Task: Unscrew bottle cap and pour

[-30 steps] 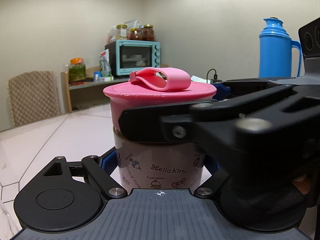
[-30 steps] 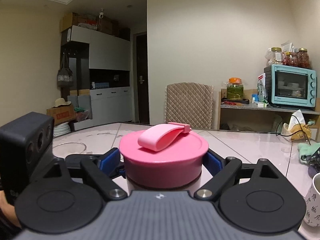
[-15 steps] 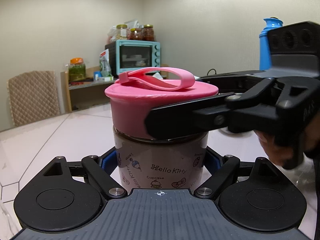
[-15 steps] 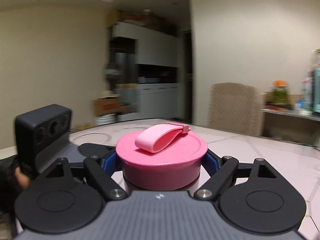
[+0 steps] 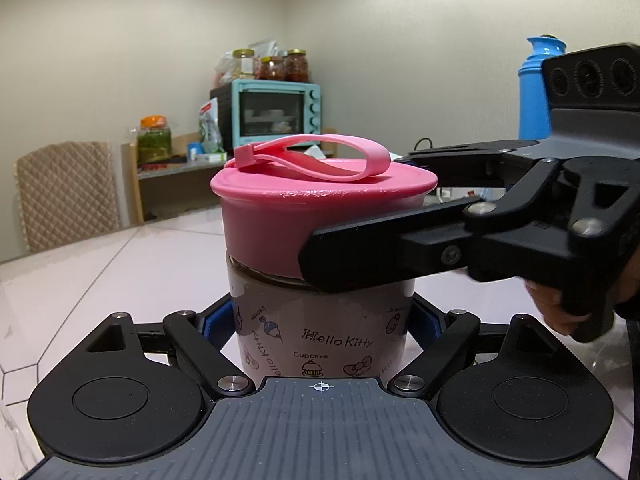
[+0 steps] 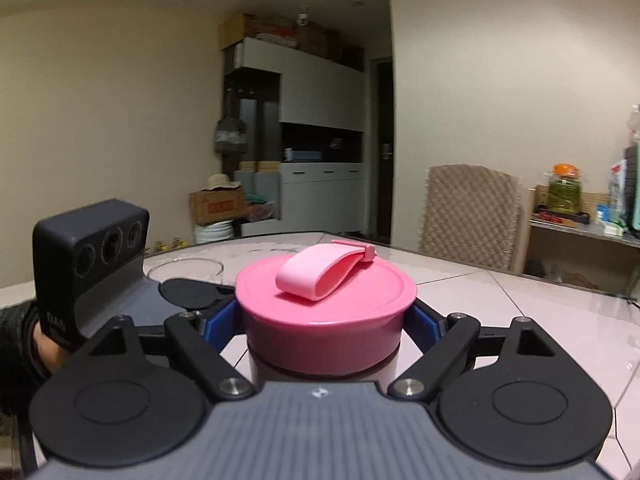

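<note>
A Hello Kitty bottle point(image 5: 320, 332) with brown contents stands upright on the pale table point(image 5: 120, 264). My left gripper point(image 5: 320, 320) is shut on its body, a blue pad point(image 5: 218, 320) on each side. The wide pink cap point(image 5: 280, 224), with a strap loop on top, sits on the bottle. My right gripper point(image 5: 360, 206) comes in from the right at cap height. In the right wrist view the cap point(image 6: 324, 304) lies between the right gripper point(image 6: 326, 320) fingers; its jaws are opening, and the blue pads point(image 6: 424, 320) stand just off the cap's rim.
A blue thermos point(image 5: 536, 92) stands at the far right. Against the back wall are a teal toaster oven point(image 5: 276, 112) with jars and a padded chair point(image 5: 66, 188). A clear glass rim point(image 6: 184, 272) lies on the table beyond the left gripper's body point(image 6: 88, 264).
The right gripper swung around the cap, from close across the front to the right side, and the cap's strap turned with it. Its pads now stand slightly wider. The left gripper kept still.
</note>
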